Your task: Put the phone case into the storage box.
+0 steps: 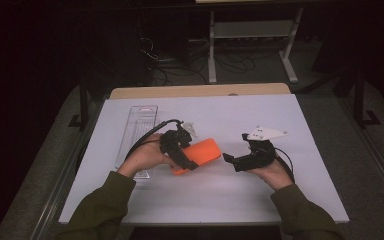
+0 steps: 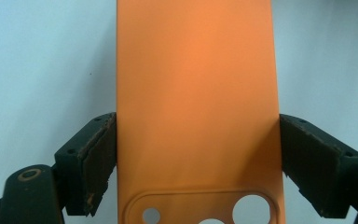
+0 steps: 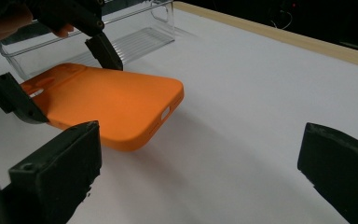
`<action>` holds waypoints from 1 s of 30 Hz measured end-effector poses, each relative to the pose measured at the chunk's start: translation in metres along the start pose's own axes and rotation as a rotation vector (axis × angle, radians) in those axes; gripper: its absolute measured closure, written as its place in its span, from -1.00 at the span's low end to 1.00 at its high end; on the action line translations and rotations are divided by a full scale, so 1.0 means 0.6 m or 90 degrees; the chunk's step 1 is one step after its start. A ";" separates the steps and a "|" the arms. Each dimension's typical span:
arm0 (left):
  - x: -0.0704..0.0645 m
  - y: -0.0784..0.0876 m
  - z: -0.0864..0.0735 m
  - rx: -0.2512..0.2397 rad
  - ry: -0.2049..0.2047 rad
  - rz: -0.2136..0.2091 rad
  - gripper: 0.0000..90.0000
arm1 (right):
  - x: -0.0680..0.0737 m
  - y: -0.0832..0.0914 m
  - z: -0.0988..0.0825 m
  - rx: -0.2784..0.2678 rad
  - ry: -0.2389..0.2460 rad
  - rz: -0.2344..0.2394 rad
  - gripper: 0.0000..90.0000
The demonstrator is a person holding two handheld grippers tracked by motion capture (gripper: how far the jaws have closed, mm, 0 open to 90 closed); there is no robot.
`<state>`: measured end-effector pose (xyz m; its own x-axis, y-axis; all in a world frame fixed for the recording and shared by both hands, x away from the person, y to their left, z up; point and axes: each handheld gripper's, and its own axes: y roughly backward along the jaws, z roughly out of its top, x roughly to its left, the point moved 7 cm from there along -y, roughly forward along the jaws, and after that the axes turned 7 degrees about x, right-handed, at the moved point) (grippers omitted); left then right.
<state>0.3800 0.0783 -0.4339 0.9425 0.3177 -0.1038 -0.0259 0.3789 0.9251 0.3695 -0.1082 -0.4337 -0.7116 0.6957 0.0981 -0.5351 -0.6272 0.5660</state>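
From the high view, the left gripper (image 1: 184, 159) holds an orange phone case (image 1: 202, 153) near the middle of the white surface (image 1: 240, 195), the case sticking out toward three o'clock. The right gripper (image 1: 228, 159) sits just at three o'clock of the case, a little apart from it, and a clear plastic tray (image 1: 139, 125) lies at ten o'clock. In the left gripper view, both fingers (image 2: 95, 161) are clamped on the case's long edges, above its camera cutout. In the right gripper view, the fingers (image 3: 58, 179) stand wide apart with nothing between them, and the case (image 3: 116, 105) hangs tilted above the surface at eleven o'clock.
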 end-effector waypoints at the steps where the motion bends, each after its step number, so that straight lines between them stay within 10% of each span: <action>1: 0.000 0.000 0.000 0.000 0.000 0.000 -0.66 | 0.000 -0.001 -0.001 0.001 0.005 -0.002 -1.00; 30: 0.002 0.001 -0.001 0.002 -0.004 0.002 -0.66 | 0.009 -0.016 -0.020 0.039 0.103 -0.069 -1.00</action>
<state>0.3808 0.0792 -0.4337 0.9445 0.3135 -0.0982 -0.0280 0.3745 0.9268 0.3652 -0.1029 -0.4486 -0.7177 0.6898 -0.0953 -0.5873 -0.5261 0.6150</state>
